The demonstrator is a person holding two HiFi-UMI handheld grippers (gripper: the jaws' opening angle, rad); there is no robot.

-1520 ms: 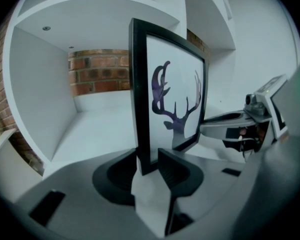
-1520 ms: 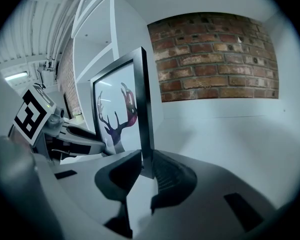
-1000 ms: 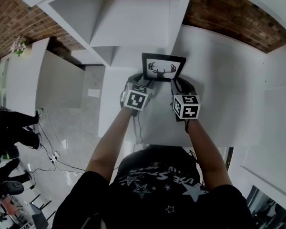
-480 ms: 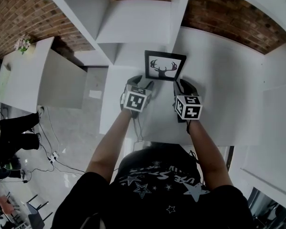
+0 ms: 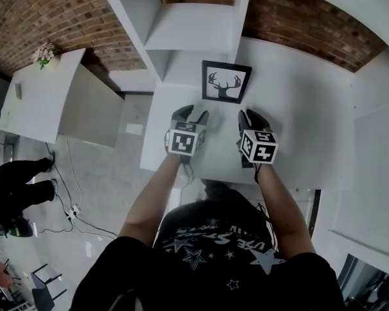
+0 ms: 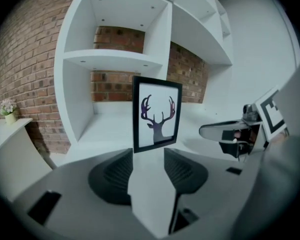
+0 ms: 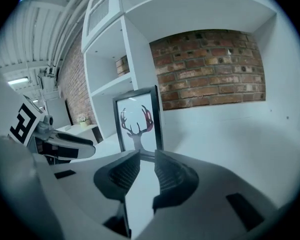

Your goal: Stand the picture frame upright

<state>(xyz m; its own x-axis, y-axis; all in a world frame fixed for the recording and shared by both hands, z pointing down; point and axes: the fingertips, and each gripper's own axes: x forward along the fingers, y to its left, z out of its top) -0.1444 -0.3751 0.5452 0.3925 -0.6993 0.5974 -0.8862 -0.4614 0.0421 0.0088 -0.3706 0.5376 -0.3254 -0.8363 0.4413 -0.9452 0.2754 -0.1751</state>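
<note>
Probably light, stiff and easily toppled, the picture frame [image 5: 226, 81] is best taken by its side edges, not its face. It stands upright at upper centre of the head view, just beyond your left gripper [image 5: 194, 114] and right gripper [image 5: 251, 116], touching neither. The left's jaws have just been opening wide, the right's stand parted; nothing sits between either pair.

A black picture frame [image 5: 226, 81] with an antlered deer print stands upright on the white table [image 5: 305, 115].
</note>
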